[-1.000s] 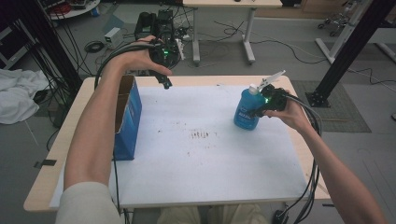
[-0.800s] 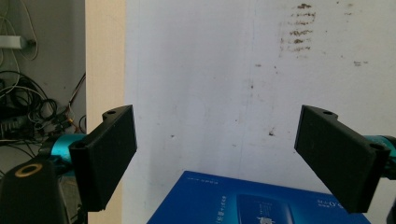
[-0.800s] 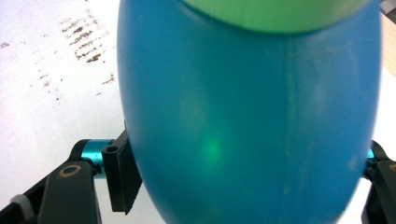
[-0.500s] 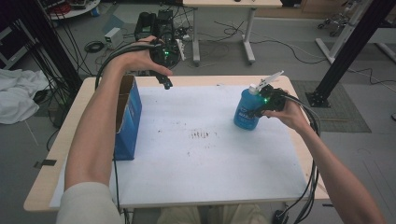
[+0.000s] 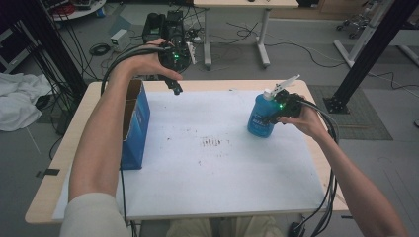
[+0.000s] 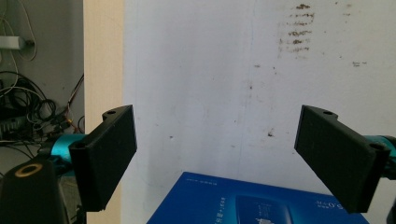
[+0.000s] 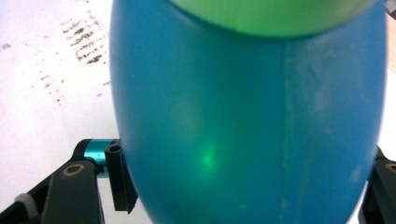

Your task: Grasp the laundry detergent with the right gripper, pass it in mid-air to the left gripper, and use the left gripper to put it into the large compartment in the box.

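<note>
A blue bottle (image 5: 261, 116) with a white pump top stands on the right of the white sheet, and my right gripper (image 5: 272, 117) is shut on its body from the right. In the right gripper view the bottle (image 7: 243, 121) bulges between the jaws and reflects a green light. A tall blue cardboard box (image 5: 136, 123) stands open-topped at the table's left side. My left gripper (image 5: 176, 89) hangs in the air over the far left of the table, open and holding nothing. In the left gripper view the box's printed face (image 6: 261, 205) lies below the wide-apart jaws.
A white sheet (image 5: 197, 187) covers the wooden table (image 5: 79, 123), with a patch of brown smudges (image 5: 212, 143) at its middle. Cables trail from both grippers over the table's edges. Desks, equipment and cables stand on the floor beyond the far edge.
</note>
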Demonstrator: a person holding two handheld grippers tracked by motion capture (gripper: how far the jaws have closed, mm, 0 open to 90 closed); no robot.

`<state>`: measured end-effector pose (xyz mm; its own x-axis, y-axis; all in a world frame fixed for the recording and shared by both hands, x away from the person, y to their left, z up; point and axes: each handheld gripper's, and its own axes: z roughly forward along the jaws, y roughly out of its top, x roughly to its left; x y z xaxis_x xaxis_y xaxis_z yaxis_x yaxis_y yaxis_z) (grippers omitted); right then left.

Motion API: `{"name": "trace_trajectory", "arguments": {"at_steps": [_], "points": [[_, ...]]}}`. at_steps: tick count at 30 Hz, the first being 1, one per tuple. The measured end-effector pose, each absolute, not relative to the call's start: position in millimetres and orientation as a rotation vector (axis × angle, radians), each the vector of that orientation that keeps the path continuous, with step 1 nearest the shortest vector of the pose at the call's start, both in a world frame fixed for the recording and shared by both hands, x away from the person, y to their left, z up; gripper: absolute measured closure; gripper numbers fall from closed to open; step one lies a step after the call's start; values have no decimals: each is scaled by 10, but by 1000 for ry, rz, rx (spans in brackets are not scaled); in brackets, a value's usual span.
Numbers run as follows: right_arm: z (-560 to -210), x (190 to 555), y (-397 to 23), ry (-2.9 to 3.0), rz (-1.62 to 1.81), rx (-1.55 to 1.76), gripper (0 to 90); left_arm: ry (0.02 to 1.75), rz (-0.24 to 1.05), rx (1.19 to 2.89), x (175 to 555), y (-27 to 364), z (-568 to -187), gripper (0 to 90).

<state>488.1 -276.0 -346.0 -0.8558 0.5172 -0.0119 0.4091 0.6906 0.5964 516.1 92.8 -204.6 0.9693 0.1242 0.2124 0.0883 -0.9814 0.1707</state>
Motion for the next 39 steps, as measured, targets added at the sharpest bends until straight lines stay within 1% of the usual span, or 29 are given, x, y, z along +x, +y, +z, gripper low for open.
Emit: {"name": "trace_trajectory", "arguments": {"at_steps": [3, 8, 9, 10, 16, 20, 26, 28, 30, 31, 32, 33, 34, 38, 39], "points": [[-3468, 4890, -2758, 2726, 888, 749, 267, 163, 333, 2959, 5160, 941, -2048, 130], [-3473, 4893, -2748, 2729, 892, 747, 268, 165, 334, 2958, 5160, 942, -2047, 130], [-3471, 4890, -2755, 2729, 888, 748, 277, 164, 331, 2958, 5161, 940, -2049, 129], [-3477, 4892, -2742, 2730, 885, 748, 315, 161, 333, 2960, 5161, 941, -2048, 130], [-3474, 4891, -2745, 2732, 889, 751, 342, 165, 332, 2957, 5161, 941, -2052, 130], [-3471, 4890, -2754, 2728, 887, 747, 405, 164, 331, 2956, 5161, 942, -2050, 130], [-3511, 4905, -2745, 2740, 912, 731, 423, 168, 340, 2949, 5146, 947, -2038, 130], [-3505, 4903, -2748, 2747, 919, 719, 436, 176, 342, 2923, 5133, 942, -1998, 130], [-3499, 4897, -2734, 2733, 892, 737, 439, 167, 336, 2955, 5153, 945, -2044, 130], [-3511, 4904, -2745, 2739, 911, 735, 441, 181, 336, 2910, 5125, 937, -1980, 130], [-3496, 4908, -2751, 2761, 920, 706, 441, 168, 343, 2945, 5144, 946, -2029, 130], [-3510, 4905, -2744, 2740, 912, 732, 443, 168, 343, 2945, 5144, 946, -2029, 130], [-3497, 4904, -2752, 2760, 920, 708, 444, 178, 341, 2915, 5131, 941, -1990, 130], [-3490, 4901, -2742, 2771, 924, 692, 446, 172, 329, 2897, 5072, 893, -1939, 130], [-3482, 4884, -2720, 2780, 939, 681, 446, 196, 328, 2876, 5050, 880, -1926, 130]]}}
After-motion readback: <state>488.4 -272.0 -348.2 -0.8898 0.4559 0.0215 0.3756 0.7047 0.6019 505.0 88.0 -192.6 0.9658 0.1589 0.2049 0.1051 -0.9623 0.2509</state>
